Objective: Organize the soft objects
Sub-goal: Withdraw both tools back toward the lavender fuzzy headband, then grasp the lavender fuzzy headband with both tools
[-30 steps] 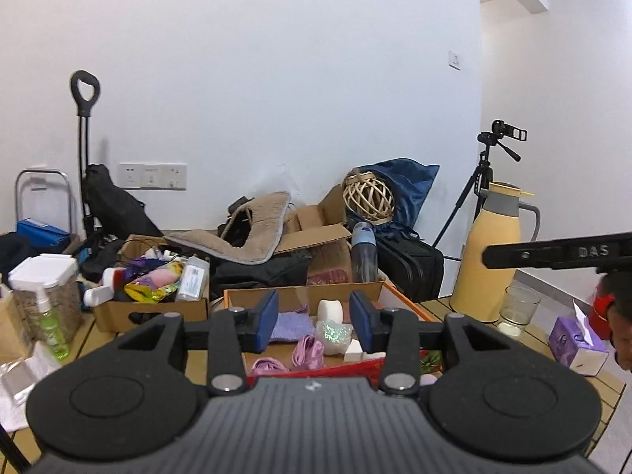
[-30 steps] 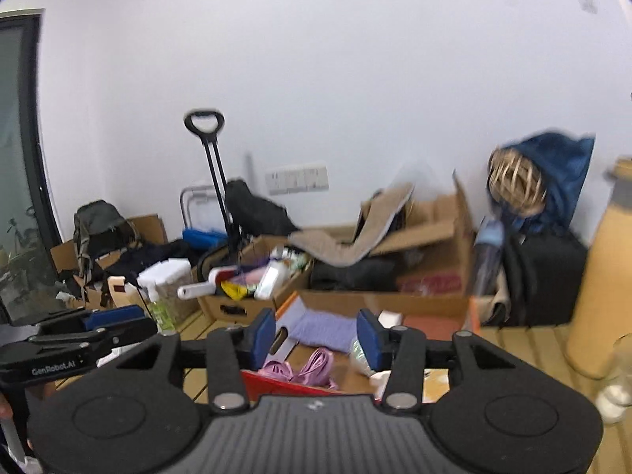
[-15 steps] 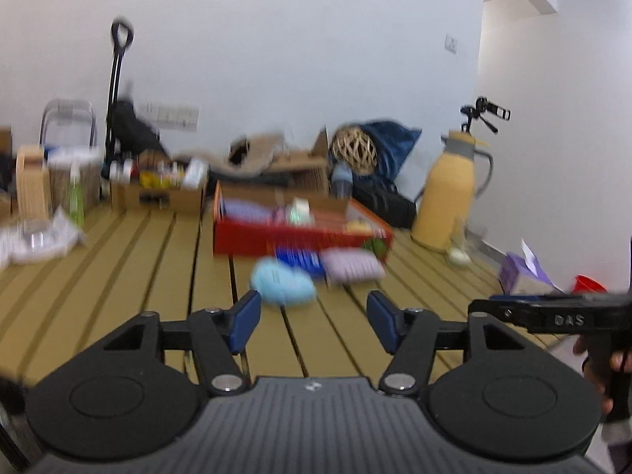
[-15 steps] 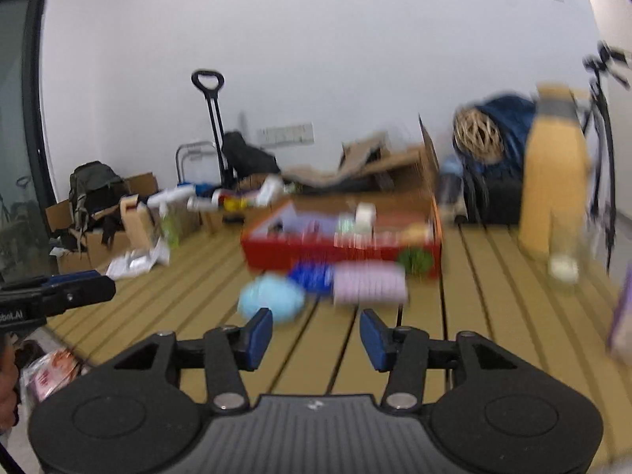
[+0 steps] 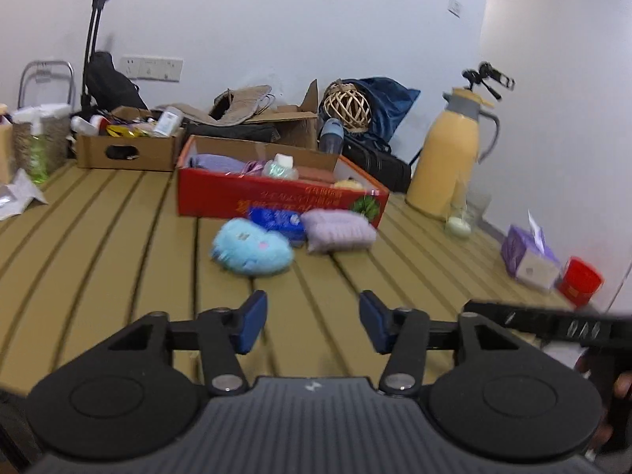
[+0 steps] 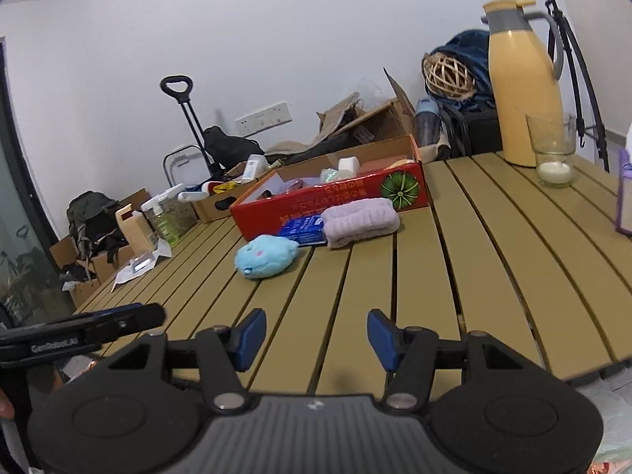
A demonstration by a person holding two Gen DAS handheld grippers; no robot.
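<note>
Jaws of my left gripper [image 5: 312,326] stand apart and empty, having just narrowed. From the left wrist, the view has dropped from the box clutter to the slatted wooden table [image 5: 118,237]. A fluffy light-blue plush toy [image 5: 251,251] lies ahead, just before the red cardboard box [image 5: 276,199].

From the right wrist, my right gripper [image 6: 316,337] has just widened and is empty. A folded lilac knit cloth [image 6: 359,221] lies against that box. Judgement: approach complete; picking not yet begun.
</note>
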